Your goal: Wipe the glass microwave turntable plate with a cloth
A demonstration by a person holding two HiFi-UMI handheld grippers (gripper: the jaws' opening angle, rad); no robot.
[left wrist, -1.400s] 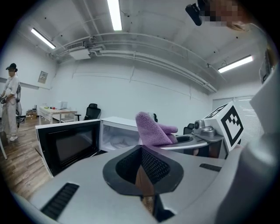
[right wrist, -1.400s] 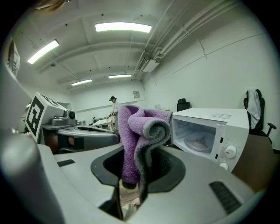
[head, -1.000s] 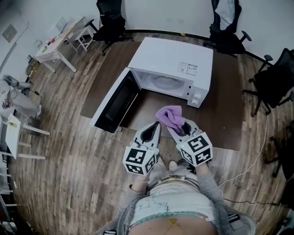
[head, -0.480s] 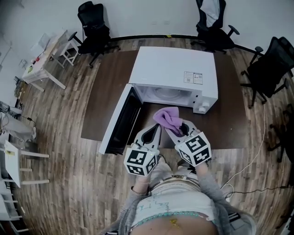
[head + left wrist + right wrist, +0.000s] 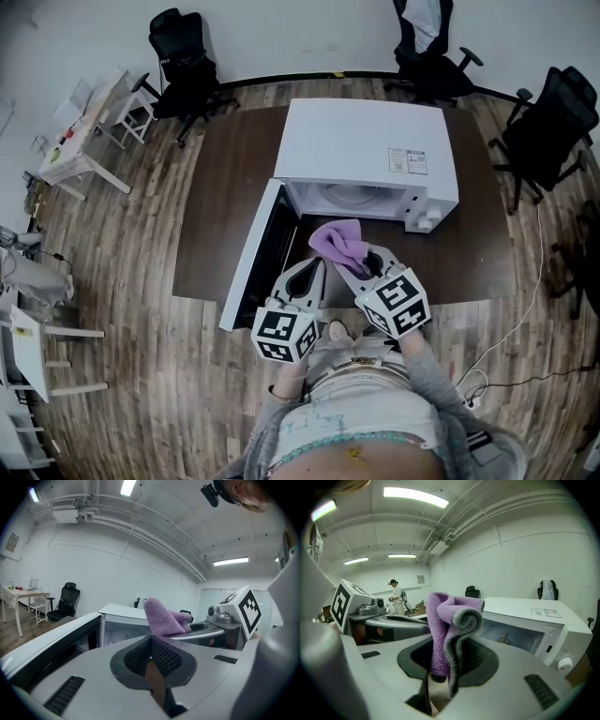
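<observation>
Right gripper clamped on purple cloth, left gripper closed tight and empty, both just outside the open microwave

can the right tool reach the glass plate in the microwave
Probably yes: the door stands open to the left, and nothing shows between the right tool, shut on the cloth, and the glass plate.

The right gripper had its jaws closed on a purple cloth with a grey edge, which rose from between them and curled over at the top. Beyond it to the right was a white microwave, its inside open to view and a round knob at its near corner. To the left was the left gripper with its marker cube, and far back was a person in white.
</observation>
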